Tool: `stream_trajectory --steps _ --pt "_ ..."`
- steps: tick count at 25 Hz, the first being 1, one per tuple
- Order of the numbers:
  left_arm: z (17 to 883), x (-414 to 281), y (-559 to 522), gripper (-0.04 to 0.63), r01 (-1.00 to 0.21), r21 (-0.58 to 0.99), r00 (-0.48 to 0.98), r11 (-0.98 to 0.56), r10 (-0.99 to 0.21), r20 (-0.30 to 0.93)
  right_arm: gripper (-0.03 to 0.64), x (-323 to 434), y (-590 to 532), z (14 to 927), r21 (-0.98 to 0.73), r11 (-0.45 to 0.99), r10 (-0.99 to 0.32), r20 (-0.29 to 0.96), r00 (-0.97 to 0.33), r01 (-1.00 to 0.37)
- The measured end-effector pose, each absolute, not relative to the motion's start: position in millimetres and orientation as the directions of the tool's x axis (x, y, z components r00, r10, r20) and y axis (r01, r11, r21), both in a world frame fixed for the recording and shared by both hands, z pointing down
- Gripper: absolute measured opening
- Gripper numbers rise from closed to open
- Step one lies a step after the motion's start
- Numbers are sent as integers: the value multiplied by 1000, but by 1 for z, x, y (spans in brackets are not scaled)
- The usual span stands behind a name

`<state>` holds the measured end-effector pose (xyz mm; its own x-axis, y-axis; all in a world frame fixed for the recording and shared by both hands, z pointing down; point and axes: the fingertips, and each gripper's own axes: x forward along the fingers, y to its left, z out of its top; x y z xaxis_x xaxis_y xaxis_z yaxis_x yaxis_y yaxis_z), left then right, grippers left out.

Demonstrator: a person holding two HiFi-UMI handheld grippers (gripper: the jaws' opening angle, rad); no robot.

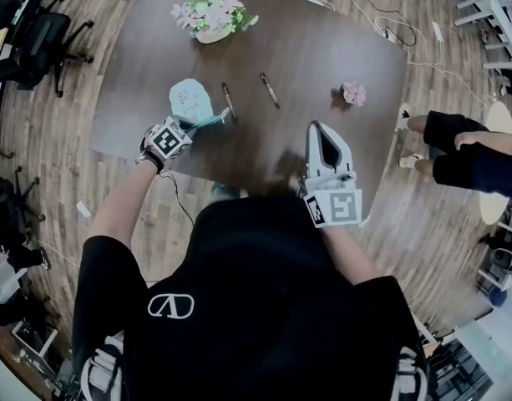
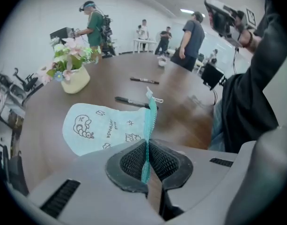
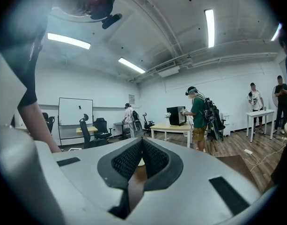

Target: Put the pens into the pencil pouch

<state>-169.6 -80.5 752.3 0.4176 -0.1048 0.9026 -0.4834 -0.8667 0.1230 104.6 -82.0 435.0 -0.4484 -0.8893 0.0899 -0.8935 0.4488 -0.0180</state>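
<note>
Pinching only the thin zip edge of the pencil pouch (image 2: 101, 128), the left gripper (image 2: 147, 146) risks it slipping free; the right gripper (image 3: 142, 146) sits closed on nothing, pens (image 1: 269, 89) untouched.

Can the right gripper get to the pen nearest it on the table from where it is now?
Probably yes. Only bare table lies between the right gripper and that pen. Its fingers are shut with nothing in them, so they would have to open first.
</note>
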Motion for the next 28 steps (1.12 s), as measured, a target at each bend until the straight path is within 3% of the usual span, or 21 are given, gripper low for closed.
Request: stream_trajectory --steps 6,10,20,28 --pt "709 -165 -107 11 -634 227 532 -740 -203 822 0 111 -83 438 -45 443 -891 84 -446 -895" --pt "663 -157 -125 11 -701 354 634 -619 -314 706 0 116 -84 435 -56 437 -895 71 -440 -898" --pt "552 -132 -136 11 -693 571 703 -439 -589 400 0 128 -88 434 -99 408 -909 53 -414 -908" --pt "526 -119 -127 10 -678 635 663 -370 -681 311 0 131 -93 433 -112 395 -916 35 -401 -912"
